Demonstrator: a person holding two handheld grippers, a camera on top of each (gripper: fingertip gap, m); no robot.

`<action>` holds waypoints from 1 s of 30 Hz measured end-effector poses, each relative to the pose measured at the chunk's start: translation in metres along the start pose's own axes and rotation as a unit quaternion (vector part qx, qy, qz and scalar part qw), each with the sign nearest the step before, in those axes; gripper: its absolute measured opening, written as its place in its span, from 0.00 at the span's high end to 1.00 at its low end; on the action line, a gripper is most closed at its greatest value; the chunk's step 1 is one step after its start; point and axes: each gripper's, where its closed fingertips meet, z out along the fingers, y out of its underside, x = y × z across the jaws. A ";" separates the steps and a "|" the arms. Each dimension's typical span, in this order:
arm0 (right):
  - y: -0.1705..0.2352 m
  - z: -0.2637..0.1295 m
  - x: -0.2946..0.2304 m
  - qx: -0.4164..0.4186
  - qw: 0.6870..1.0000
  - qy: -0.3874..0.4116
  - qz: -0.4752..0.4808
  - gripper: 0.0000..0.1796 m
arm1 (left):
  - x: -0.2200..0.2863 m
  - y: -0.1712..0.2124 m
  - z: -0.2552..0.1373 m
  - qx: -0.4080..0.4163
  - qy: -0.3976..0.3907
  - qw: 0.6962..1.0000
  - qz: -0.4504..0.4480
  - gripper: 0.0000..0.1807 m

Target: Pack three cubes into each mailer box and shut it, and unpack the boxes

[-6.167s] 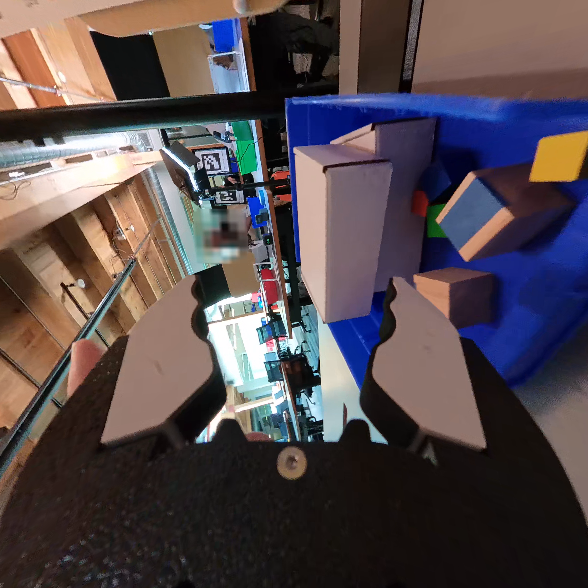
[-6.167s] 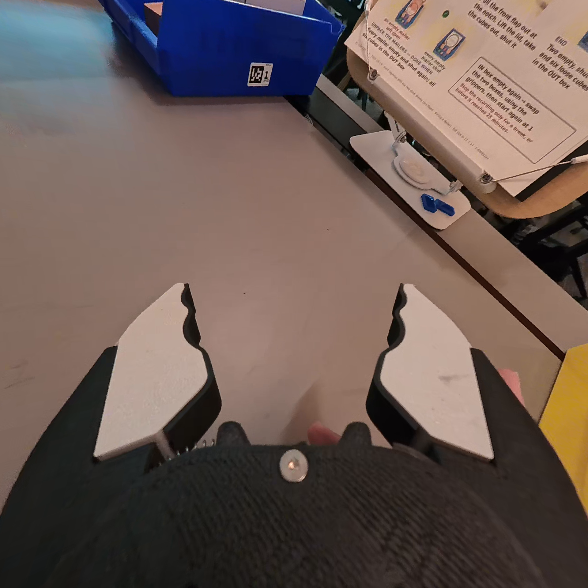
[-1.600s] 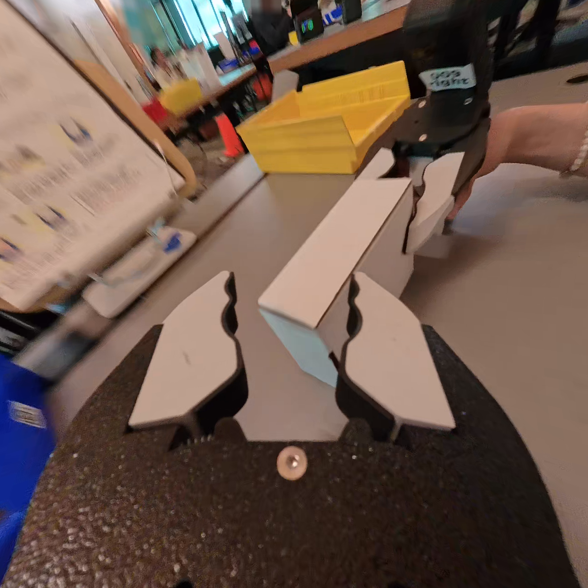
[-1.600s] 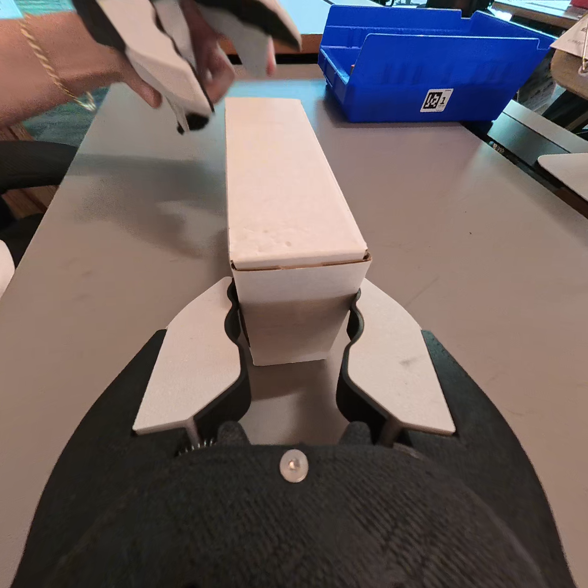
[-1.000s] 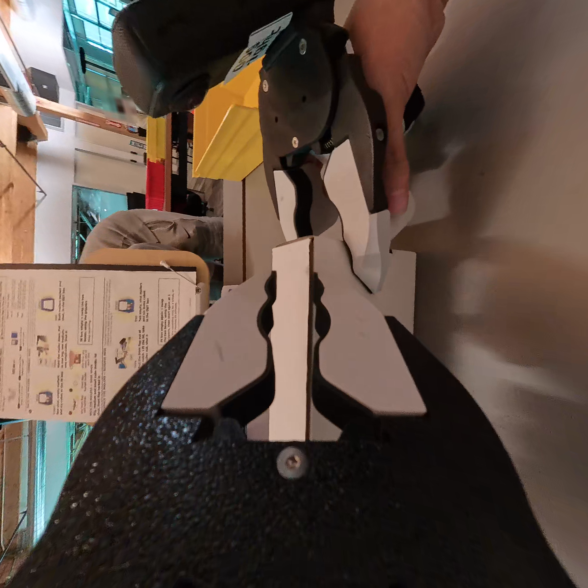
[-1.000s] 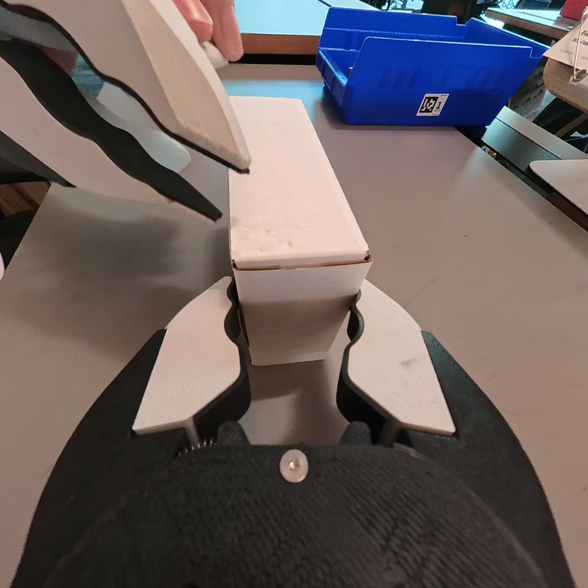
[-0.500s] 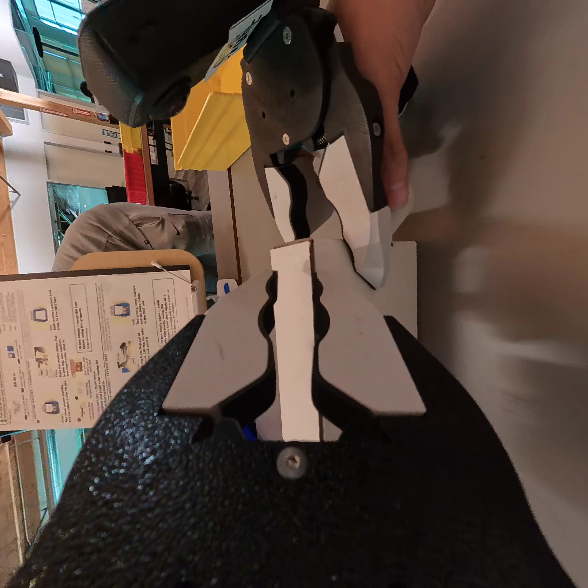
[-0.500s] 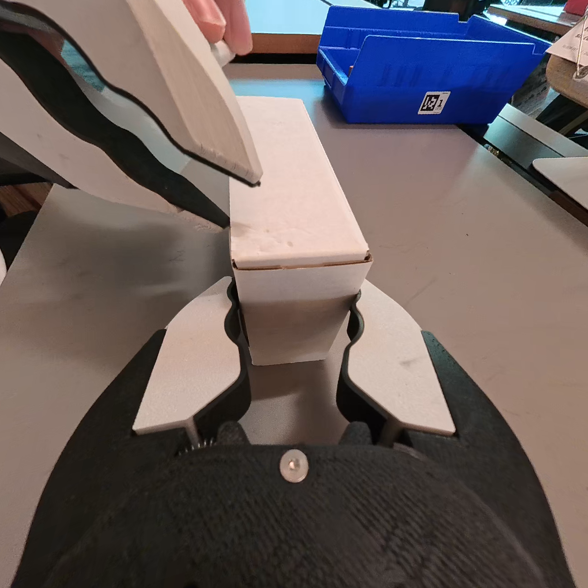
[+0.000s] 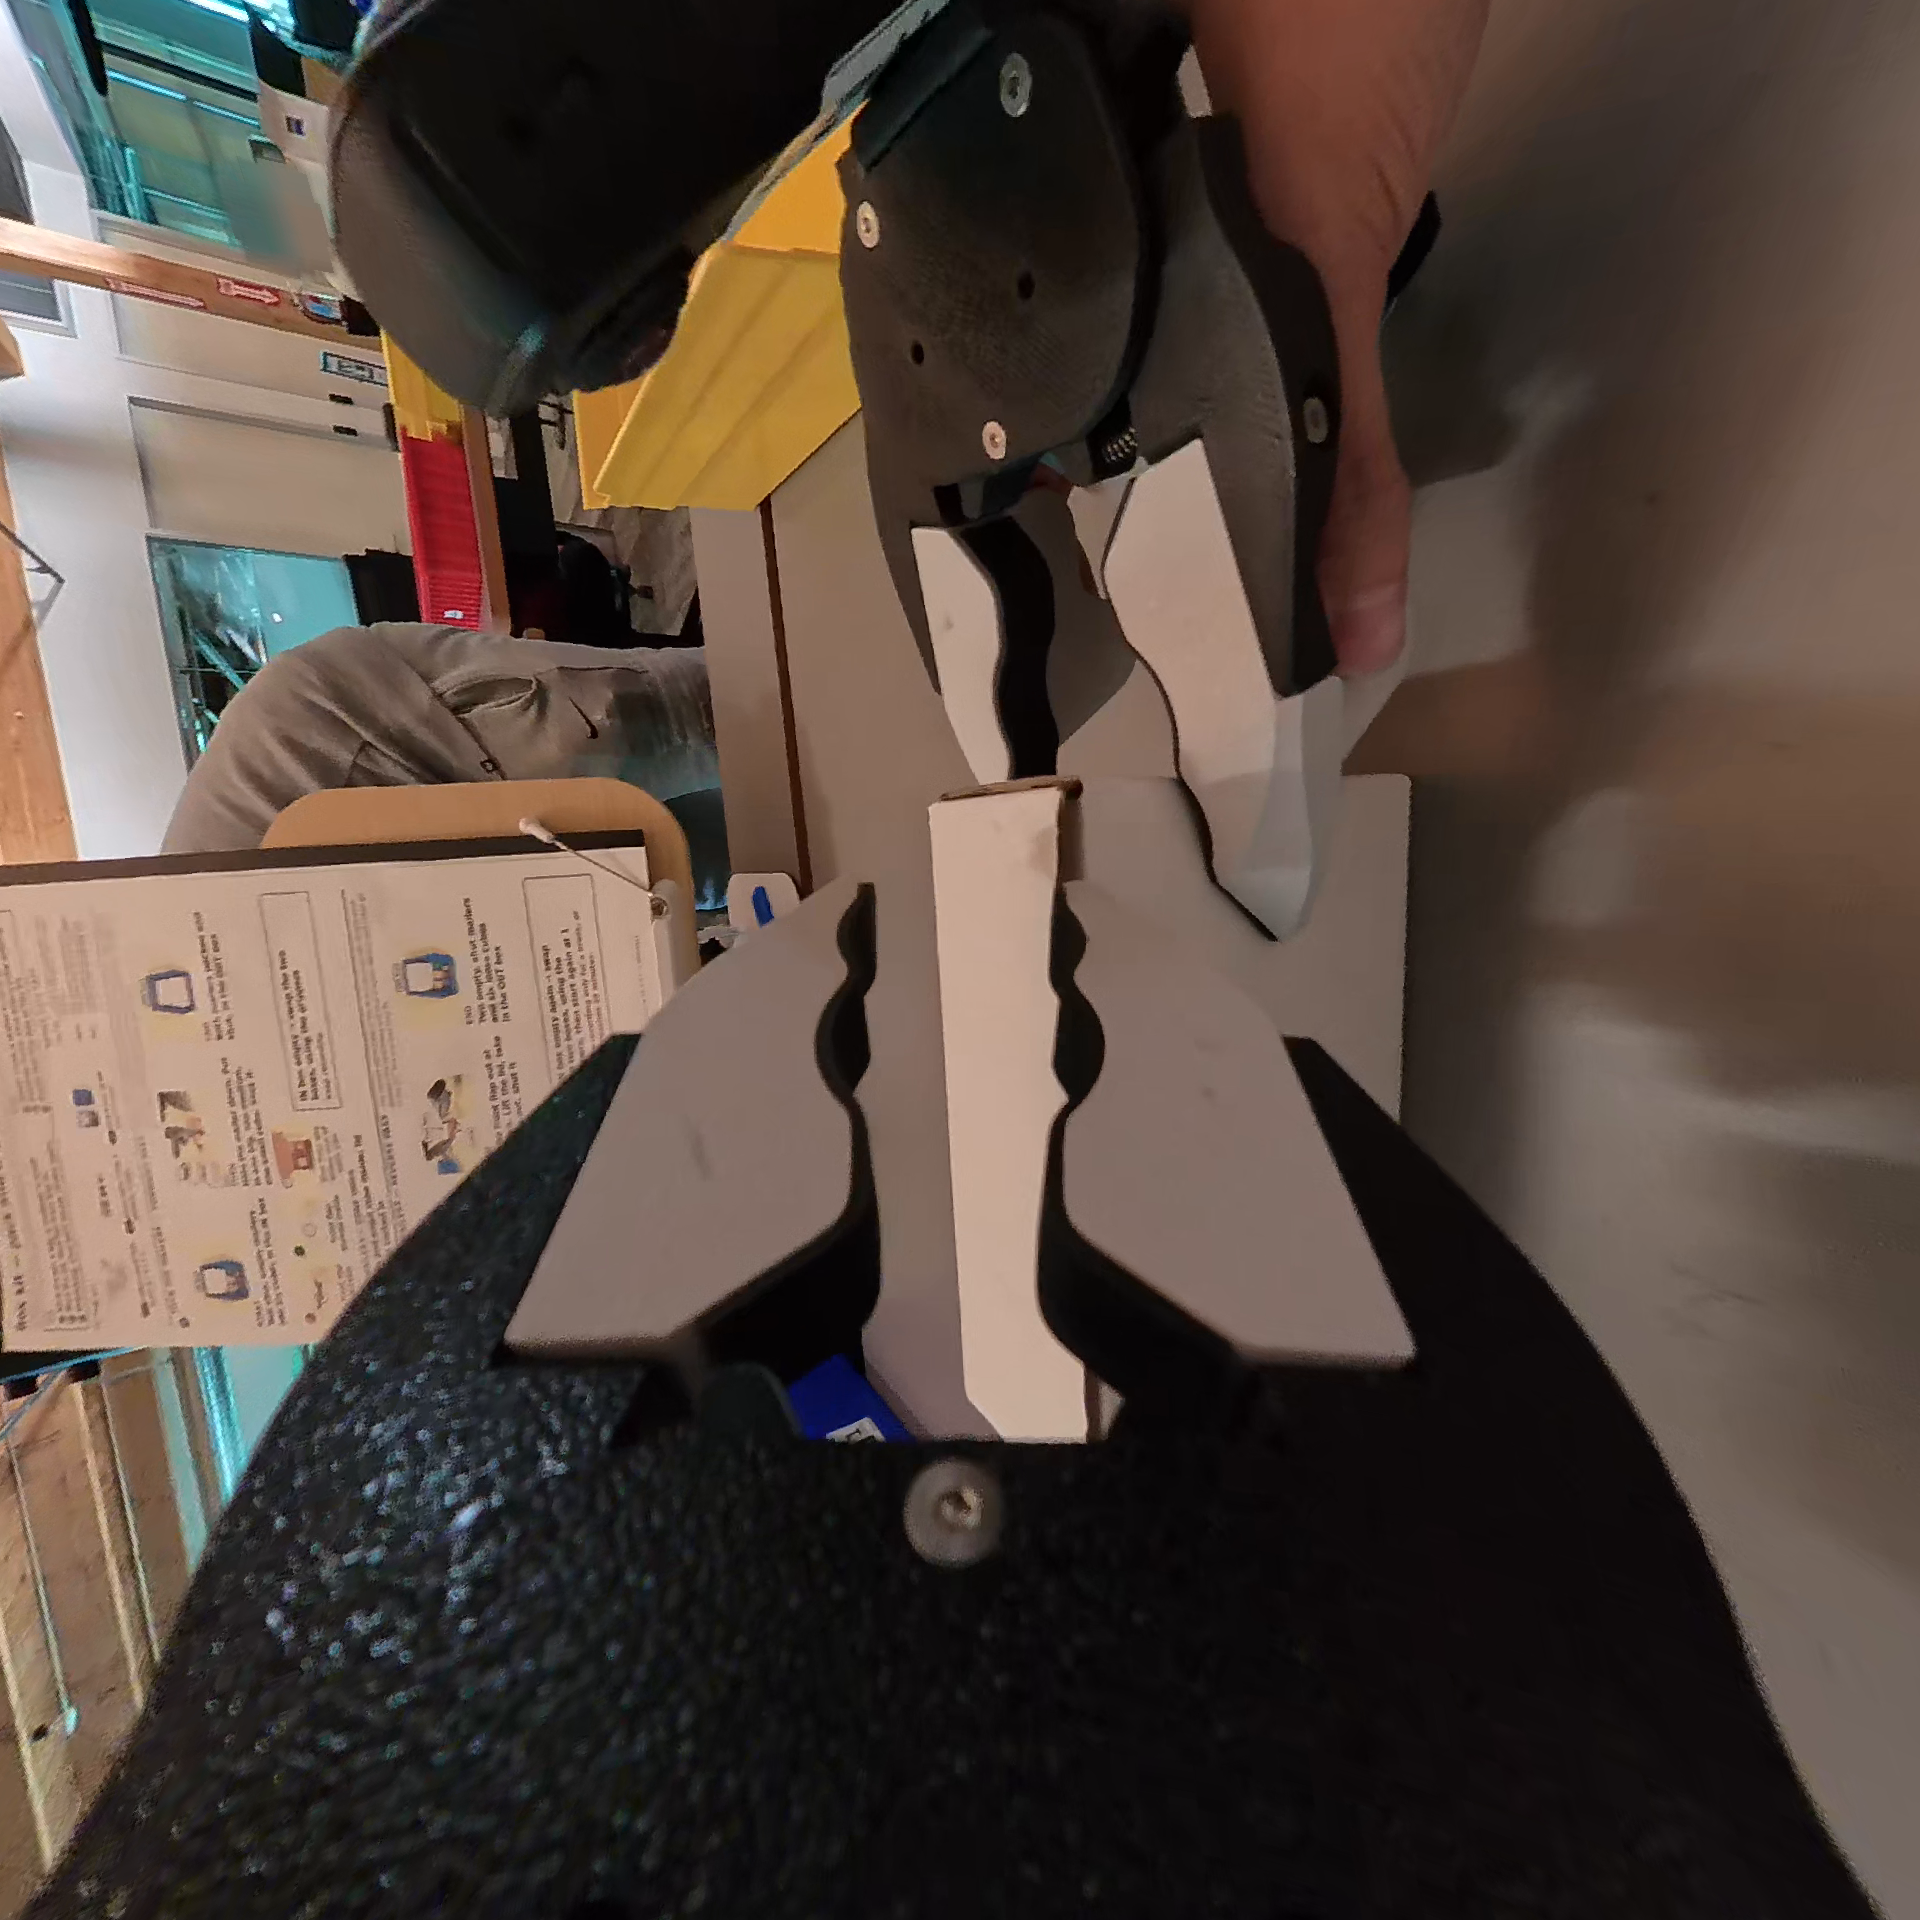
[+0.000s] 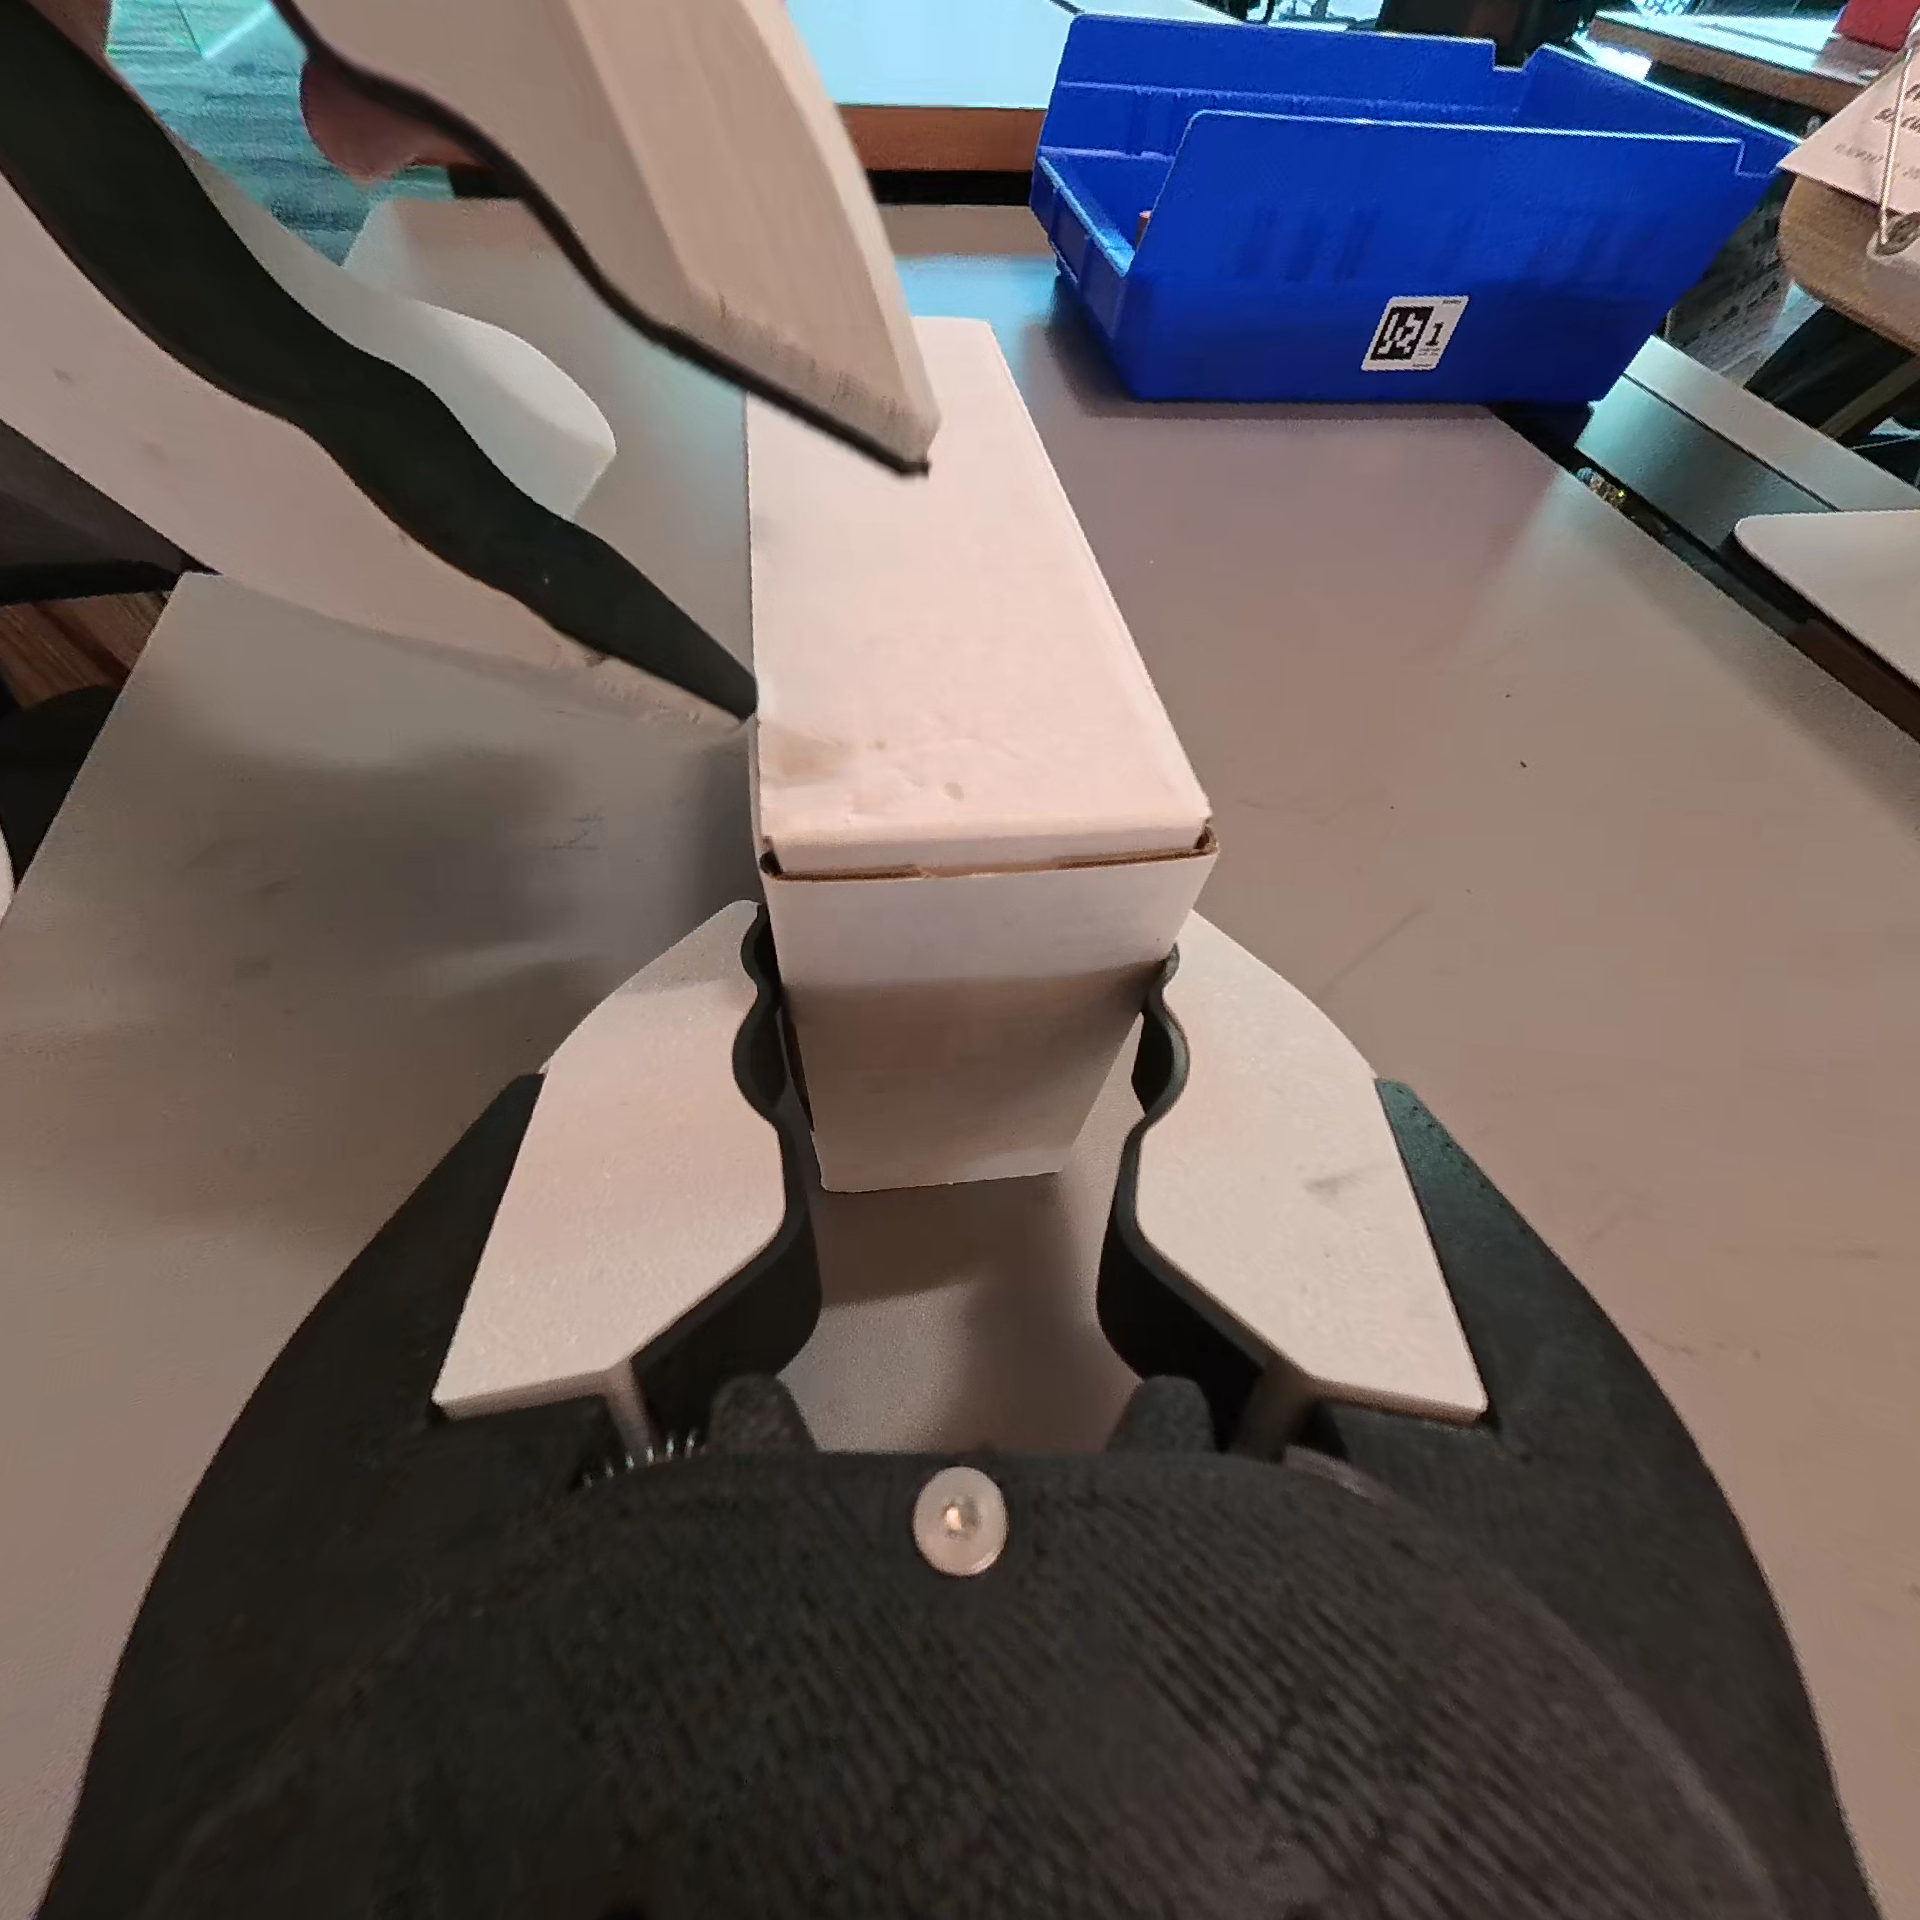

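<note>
A long white mailer box (image 10: 966,644) lies shut on the grey table (image 10: 1455,831). My right gripper (image 10: 966,935) is shut on its near end, one finger on each side wall. My left gripper (image 9: 966,904) is closed narrow around the narrow white strip (image 9: 997,1091) along the box's long top edge. The right pad touches the strip and a thin gap shows at the left pad. In the right wrist view the left gripper (image 10: 831,587) has one finger over the lid and one at the box's left side. The right gripper (image 9: 1153,847) shows at the box's far end. No cubes are visible.
A blue bin (image 10: 1382,239) stands at the table's far right. A yellow bin (image 9: 727,395) sits behind the right gripper. An instruction sheet on a stand (image 9: 312,1091) is beyond the table edge. A hand (image 9: 1340,260) holds the right gripper.
The left gripper carried the box from the blue bin to the table, and the right gripper shut on its end. In the last second the left gripper closed around the box's top edge and shifted slightly.
</note>
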 end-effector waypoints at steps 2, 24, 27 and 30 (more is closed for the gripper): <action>0.000 0.000 0.000 -0.001 1.000 0.001 0.001 0.63 | 0.000 0.000 0.000 -0.004 -0.008 1.000 0.000 0.83; 0.000 0.001 0.001 0.000 1.000 0.005 0.004 0.63 | 0.006 0.013 -0.006 0.014 -0.032 0.999 -0.021 0.92; 0.000 0.001 0.000 0.000 1.000 0.004 0.003 0.63 | 0.011 0.025 -0.010 -0.002 -0.007 1.000 -0.018 0.91; 0.000 0.001 0.000 0.000 1.000 0.003 0.004 0.63 | 0.013 0.036 -0.015 -0.011 -0.003 1.000 -0.017 0.90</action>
